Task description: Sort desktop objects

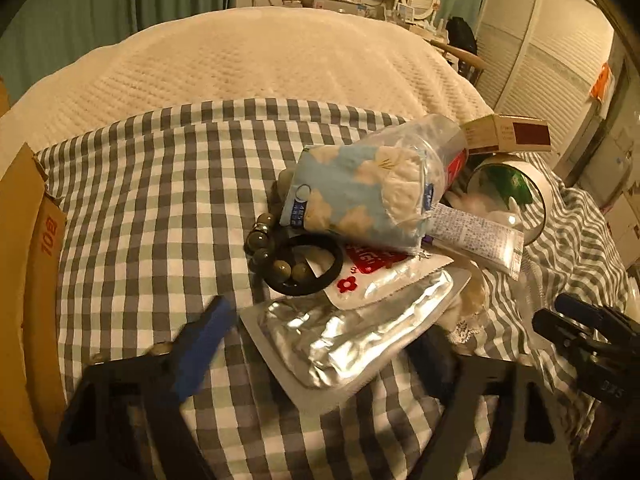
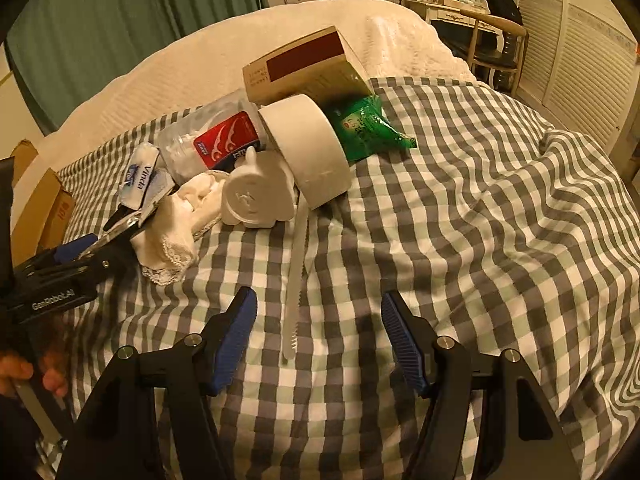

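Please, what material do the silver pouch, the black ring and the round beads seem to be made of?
Silver pouch: looks like metallised foil film, glossy, with crinkled bright reflections. Black ring: probably rubber or elastic, matte, no shine. Beads: perhaps polished stone or glass, grey-green with small highlights; the look leaves it open.

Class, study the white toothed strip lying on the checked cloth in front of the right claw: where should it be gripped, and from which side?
Grip the white toothed strip near its free near end, from above, pads closing across its narrow width. It lies flat and lengthways between the right claw's open fingers; its far end runs under the tape roll.
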Demonstrator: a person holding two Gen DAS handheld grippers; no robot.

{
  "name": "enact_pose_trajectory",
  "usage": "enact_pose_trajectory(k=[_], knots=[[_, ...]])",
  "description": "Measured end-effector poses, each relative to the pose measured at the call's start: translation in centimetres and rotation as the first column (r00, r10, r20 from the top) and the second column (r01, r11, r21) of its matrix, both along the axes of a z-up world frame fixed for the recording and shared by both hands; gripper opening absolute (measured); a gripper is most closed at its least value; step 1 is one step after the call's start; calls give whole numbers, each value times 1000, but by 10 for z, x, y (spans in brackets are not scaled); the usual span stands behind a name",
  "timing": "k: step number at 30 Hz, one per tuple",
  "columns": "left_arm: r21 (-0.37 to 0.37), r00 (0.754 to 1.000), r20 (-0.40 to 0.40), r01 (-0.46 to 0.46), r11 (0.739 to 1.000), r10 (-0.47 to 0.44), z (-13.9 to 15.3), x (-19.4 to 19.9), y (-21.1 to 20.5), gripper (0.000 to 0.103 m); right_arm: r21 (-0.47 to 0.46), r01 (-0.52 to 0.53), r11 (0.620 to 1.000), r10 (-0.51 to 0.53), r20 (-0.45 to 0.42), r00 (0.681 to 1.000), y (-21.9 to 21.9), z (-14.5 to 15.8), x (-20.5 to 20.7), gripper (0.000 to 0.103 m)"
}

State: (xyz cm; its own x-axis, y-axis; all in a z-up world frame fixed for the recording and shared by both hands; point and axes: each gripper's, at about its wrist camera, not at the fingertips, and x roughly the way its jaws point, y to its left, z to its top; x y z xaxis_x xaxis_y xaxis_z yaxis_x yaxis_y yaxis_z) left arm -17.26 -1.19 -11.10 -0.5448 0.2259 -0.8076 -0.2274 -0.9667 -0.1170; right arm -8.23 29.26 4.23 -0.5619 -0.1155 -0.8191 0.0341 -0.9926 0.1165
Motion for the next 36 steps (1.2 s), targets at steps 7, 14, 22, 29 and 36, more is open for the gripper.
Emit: enact_pose_trajectory(k=[7,14,22,29,36], knots=[[-28,999,25,24,999,-23,4,8,4,35,-2,1,1000,-1,12,1000,0,-13,-6,52],[-56,998,22,55,997,-54,8,16,8,16,14,-18,1000,18,20,1000,-3,-19,-8,20],[-21,998,24,51,998,-51,17,27,3,15,7,-10,1000,9,31,999,-6,-12,2,6],[-11,996,68,64,998,-63,19,51,1,15,22,-19,1000,18,49,999,-9,2,27,6],[-93,996,51,78,993,-73,19,59,10,37,-1,12,1000,-12,49,999,0,12,49,6]])
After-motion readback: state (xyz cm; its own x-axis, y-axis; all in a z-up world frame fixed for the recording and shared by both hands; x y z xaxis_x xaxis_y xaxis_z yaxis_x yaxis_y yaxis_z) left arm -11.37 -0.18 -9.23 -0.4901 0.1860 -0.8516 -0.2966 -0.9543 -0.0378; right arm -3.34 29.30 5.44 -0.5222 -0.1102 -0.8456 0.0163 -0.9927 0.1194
